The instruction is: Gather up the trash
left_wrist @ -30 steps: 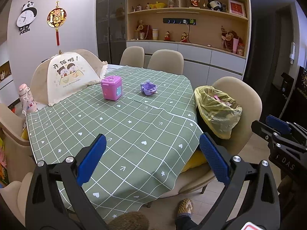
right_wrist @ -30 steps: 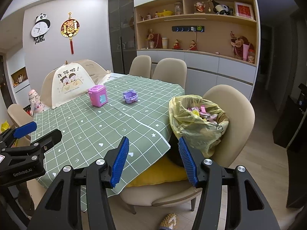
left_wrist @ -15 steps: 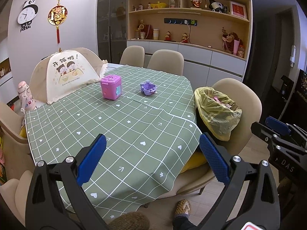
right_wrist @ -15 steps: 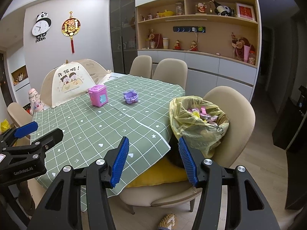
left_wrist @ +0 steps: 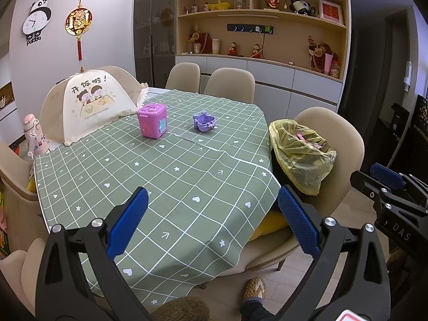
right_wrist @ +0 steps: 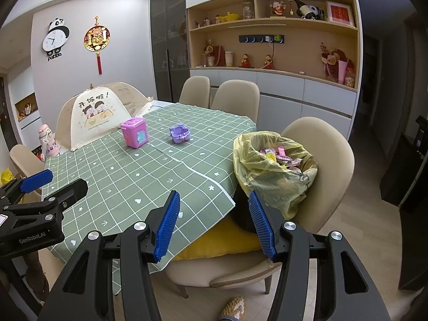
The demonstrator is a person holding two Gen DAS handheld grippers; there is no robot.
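A bin lined with a yellow trash bag (right_wrist: 270, 165) stands on a beige chair (right_wrist: 326, 160) at the table's right side, with pink wrappers (right_wrist: 281, 156) inside. The bag also shows in the left wrist view (left_wrist: 299, 155). My left gripper (left_wrist: 211, 222) is open and empty, held above the near edge of the green checked tablecloth (left_wrist: 160, 176). My right gripper (right_wrist: 214, 224) is open and empty, held in front of the bag and the table's corner. Each gripper shows at the edge of the other's view.
On the table stand a pink toy box (left_wrist: 152, 120), a purple toy dish (left_wrist: 204, 121) and a mesh food cover (left_wrist: 91, 104). Beige chairs (left_wrist: 230, 83) ring the table. A yellow cushion (right_wrist: 222, 243) lies on the near chair. A pink bottle (left_wrist: 33, 133) stands at left.
Both views have risen and pulled back very slightly from the table. Both grippers stay open and empty. Nothing on the table moved.
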